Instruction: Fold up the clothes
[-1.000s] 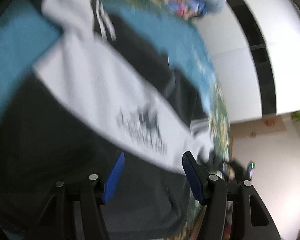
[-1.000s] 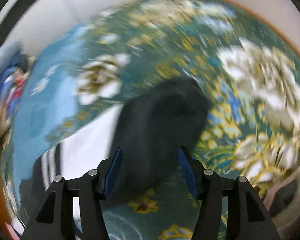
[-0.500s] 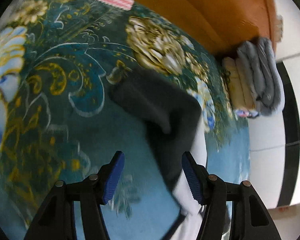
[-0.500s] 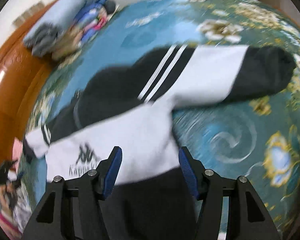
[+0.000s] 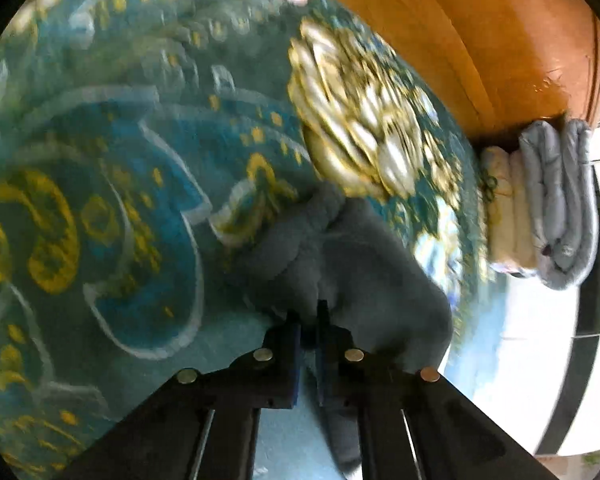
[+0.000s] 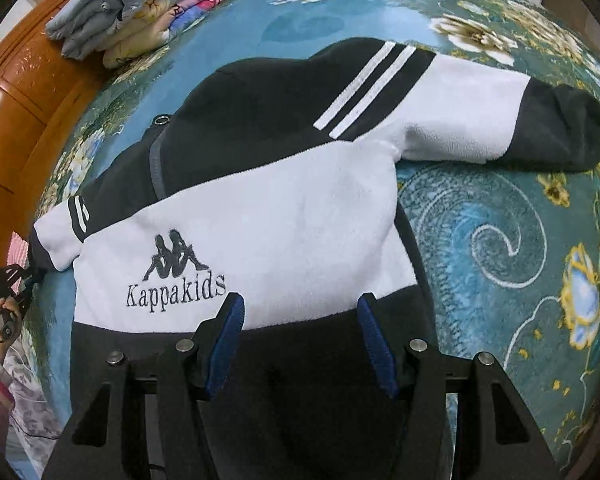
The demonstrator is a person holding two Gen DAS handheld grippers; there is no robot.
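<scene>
The sweater (image 6: 268, 200) is lying flat on the bedspread (image 6: 500, 240), quilts (image 6: 140, 4) stacked near the headboard (image 6: 24, 92). The left gripper (image 5: 308, 320) is pinching its dark cuff (image 5: 340, 248); the right gripper (image 6: 300, 316) is hovering spread above the hem

A teal bedspread (image 6: 500, 240) patterned with gold and white flowers covers the bed. At its far edge, against the orange wooden headboard (image 6: 28, 92), lies a stack of folded quilts (image 6: 140, 16), grey on top, floral beneath.
</scene>
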